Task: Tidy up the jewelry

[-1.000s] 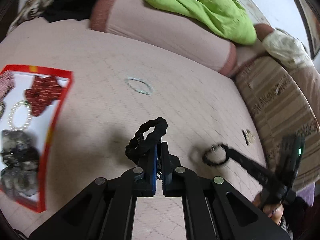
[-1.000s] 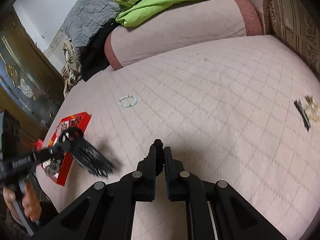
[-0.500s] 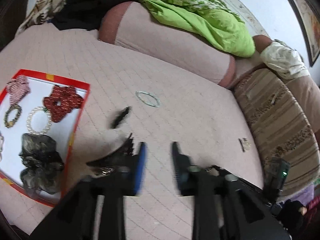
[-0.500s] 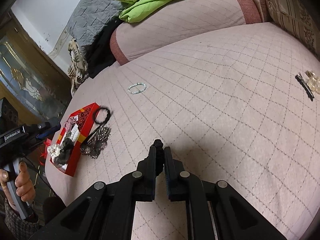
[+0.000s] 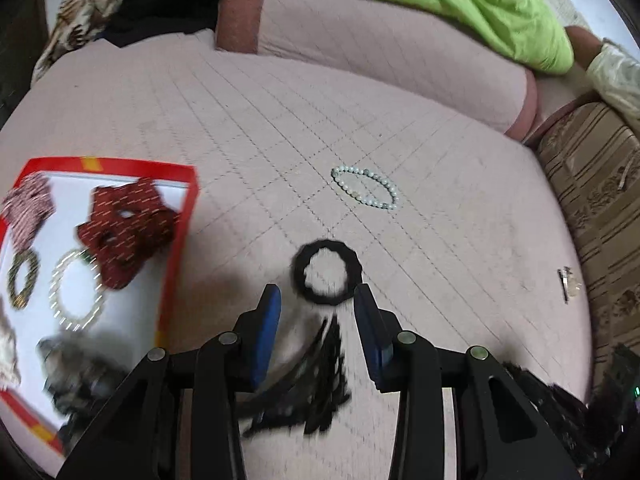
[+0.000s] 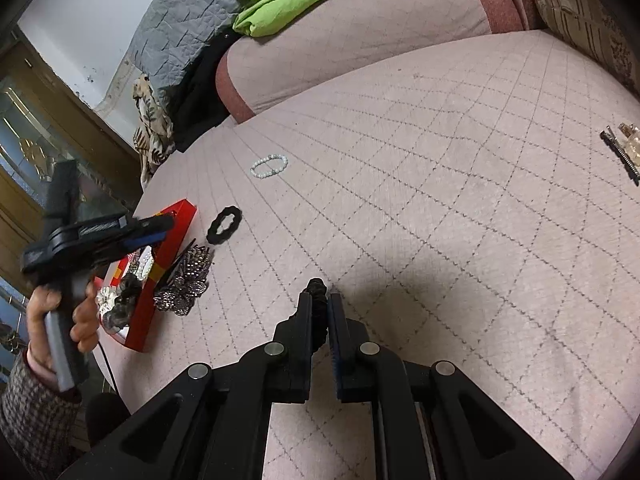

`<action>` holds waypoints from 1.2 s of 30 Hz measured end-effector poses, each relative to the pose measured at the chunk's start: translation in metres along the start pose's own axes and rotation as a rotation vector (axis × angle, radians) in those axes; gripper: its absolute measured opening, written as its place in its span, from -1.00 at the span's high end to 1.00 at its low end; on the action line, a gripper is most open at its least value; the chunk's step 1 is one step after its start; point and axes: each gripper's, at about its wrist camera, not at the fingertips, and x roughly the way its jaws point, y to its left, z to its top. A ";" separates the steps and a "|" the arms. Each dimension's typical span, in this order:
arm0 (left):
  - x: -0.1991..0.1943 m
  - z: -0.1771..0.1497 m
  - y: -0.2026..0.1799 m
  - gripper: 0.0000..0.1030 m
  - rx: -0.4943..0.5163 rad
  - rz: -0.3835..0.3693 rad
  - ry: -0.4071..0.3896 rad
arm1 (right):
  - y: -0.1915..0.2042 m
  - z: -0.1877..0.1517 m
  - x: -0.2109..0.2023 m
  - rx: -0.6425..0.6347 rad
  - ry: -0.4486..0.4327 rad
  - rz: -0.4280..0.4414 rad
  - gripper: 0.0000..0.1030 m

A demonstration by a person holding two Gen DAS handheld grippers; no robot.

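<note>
My left gripper [image 5: 318,306] stands open over the pink quilted bed, nothing pressed between its blue pads. Just beyond its tips lies a black scalloped hair ring [image 5: 326,278]. A dark beaded hair comb [image 5: 304,384] lies blurred on the quilt under the fingers. In the right wrist view the ring [image 6: 224,230] and comb [image 6: 184,284] rest beside the red tray [image 6: 148,308], with the left gripper [image 6: 160,226] above the tray's edge. My right gripper [image 6: 320,300] is shut on a black hair tie [image 6: 318,294].
The red-rimmed tray [image 5: 176,248] holds a red scrunchie [image 5: 124,232], a pearl bracelet [image 5: 74,292] and several other pieces. A pale bead bracelet [image 5: 364,186] and a hair clip [image 6: 622,152] lie loose on the quilt. A bolster and a green blanket [image 5: 460,0] lie behind.
My left gripper has opened and let go of the black ring and comb, which now lie on the quilt by the tray. The right gripper stays shut on its hair tie.
</note>
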 end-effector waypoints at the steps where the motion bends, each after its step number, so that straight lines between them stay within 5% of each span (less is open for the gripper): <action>1: 0.010 0.005 -0.001 0.29 0.003 0.009 0.011 | -0.002 0.000 0.002 0.004 0.004 0.002 0.83; 10: 0.065 0.019 -0.004 0.29 0.080 0.097 0.083 | -0.011 -0.004 0.017 0.032 0.038 0.006 0.83; 13: 0.064 0.016 -0.015 0.84 0.164 0.134 0.080 | -0.010 -0.004 0.021 0.033 0.046 0.003 0.83; 16: 0.056 0.013 -0.017 0.84 0.163 0.109 0.070 | -0.005 -0.003 0.021 0.019 0.049 -0.003 0.83; 26: -0.064 -0.008 -0.006 0.84 0.087 0.003 -0.097 | 0.045 0.014 -0.003 -0.069 -0.014 0.002 0.83; 36: -0.149 -0.046 0.075 0.84 -0.030 0.158 -0.222 | 0.114 0.021 -0.018 -0.224 -0.040 0.008 0.83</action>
